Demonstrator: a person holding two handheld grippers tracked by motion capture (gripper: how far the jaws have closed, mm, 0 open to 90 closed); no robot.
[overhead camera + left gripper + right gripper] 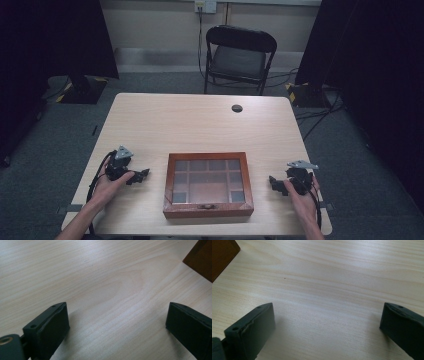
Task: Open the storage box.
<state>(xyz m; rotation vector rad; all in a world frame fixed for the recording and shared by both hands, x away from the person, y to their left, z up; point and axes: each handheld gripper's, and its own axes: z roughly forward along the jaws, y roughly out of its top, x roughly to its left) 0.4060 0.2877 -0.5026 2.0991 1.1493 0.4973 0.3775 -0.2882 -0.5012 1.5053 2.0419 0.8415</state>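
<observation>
Box (208, 185) lengthwise across table (200, 125), latch nearside.

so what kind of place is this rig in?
Probably a lab or recording room, not a home: black curtains on both sides, a folding chair against a bare wall, cables on grey carpet, and one wooden table with a glass-lidded box.

Pale matt wood-grain table (200, 125) — glossy reddish wooden box (208, 210), glass-paned lid.
</observation>
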